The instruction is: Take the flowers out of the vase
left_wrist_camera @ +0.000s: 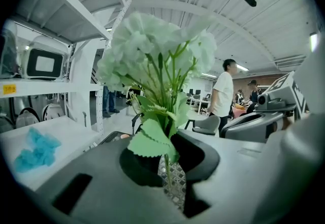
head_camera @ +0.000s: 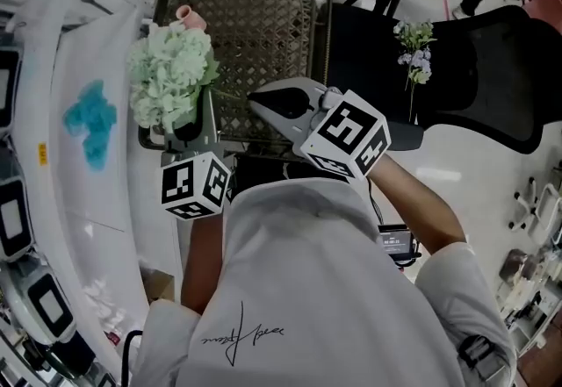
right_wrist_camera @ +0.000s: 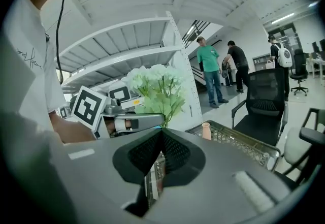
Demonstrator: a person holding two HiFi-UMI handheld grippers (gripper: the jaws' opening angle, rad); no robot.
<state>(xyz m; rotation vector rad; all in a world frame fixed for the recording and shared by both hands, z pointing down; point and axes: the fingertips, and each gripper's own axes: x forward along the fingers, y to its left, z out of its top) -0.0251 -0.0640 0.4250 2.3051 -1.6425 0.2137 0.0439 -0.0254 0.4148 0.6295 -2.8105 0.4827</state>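
A bunch of pale green hydrangea flowers (head_camera: 170, 69) is in the air at the left edge of a brown mesh basket (head_camera: 263, 21). My left gripper (head_camera: 181, 129) is shut on its thin stem (left_wrist_camera: 167, 167), below the serrated leaves (left_wrist_camera: 152, 136). A small pink vase (head_camera: 190, 17) stands in the basket's far left corner, apart from the flowers. My right gripper (head_camera: 255, 101) hovers over the basket's near edge, right of the bunch. Its jaws meet at the tips with nothing between them (right_wrist_camera: 161, 134). In the right gripper view the flowers (right_wrist_camera: 157, 88) and the vase (right_wrist_camera: 205, 130) lie ahead.
A second small sprig of white and lilac flowers (head_camera: 414, 50) lies on a black chair seat (head_camera: 492, 69) to the right. A white shelf surface with a blue cloth (head_camera: 90, 122) runs along the left. People stand in the background of both gripper views.
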